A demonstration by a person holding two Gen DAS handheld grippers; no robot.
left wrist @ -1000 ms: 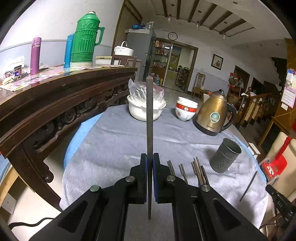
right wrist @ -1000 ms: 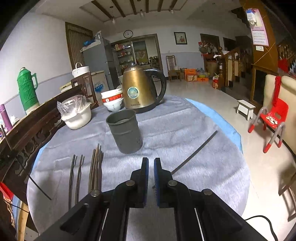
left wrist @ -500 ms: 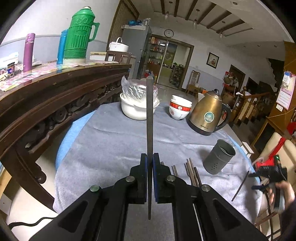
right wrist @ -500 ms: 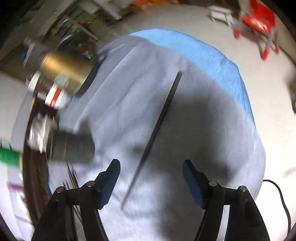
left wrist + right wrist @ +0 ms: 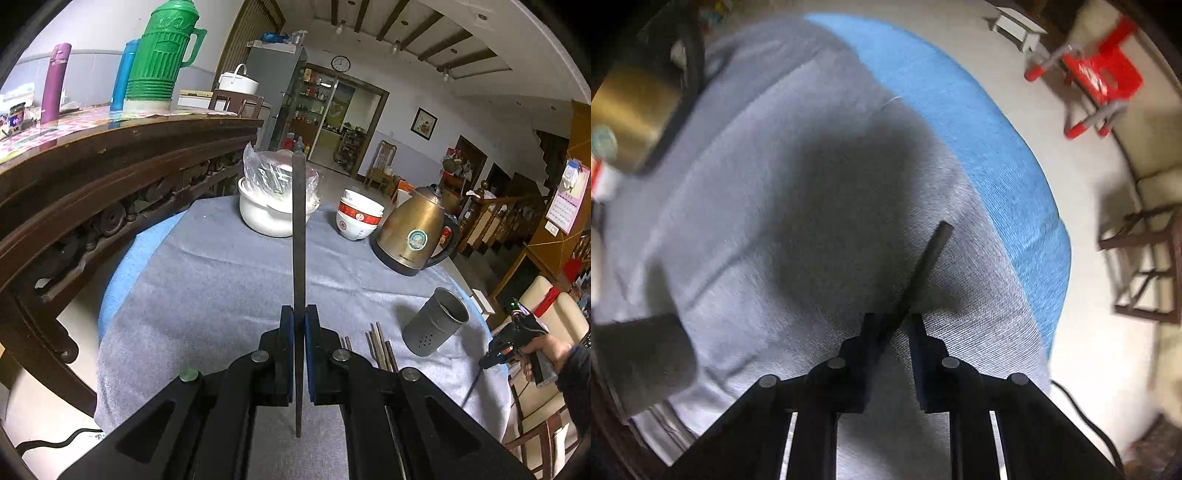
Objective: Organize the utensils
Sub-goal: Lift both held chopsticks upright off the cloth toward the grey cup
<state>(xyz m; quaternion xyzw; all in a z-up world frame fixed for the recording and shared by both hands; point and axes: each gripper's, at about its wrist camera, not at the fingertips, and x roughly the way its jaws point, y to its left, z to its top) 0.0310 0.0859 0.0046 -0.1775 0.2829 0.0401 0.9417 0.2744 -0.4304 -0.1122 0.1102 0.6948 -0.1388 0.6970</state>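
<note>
The left gripper [image 5: 299, 325] is pinching one dark chopstick [image 5: 298, 236] upright, probably for dropping it into the grey holder [image 5: 436, 323]. The right gripper [image 5: 892, 325] is straddling another chopstick [image 5: 925, 264] lying on the cloth [image 5: 757, 184], jaws slightly spread. Kettle [image 5: 415, 236] and bowls [image 5: 358, 218] are standing behind, apart

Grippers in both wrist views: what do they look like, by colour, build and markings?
Both the left gripper and the right gripper are matte black angular linkages with round silver pivot bolts and blue pads inside the fingers. The left one carries a greenish bolt. The person's right hand shows a dark sleeve.
</note>
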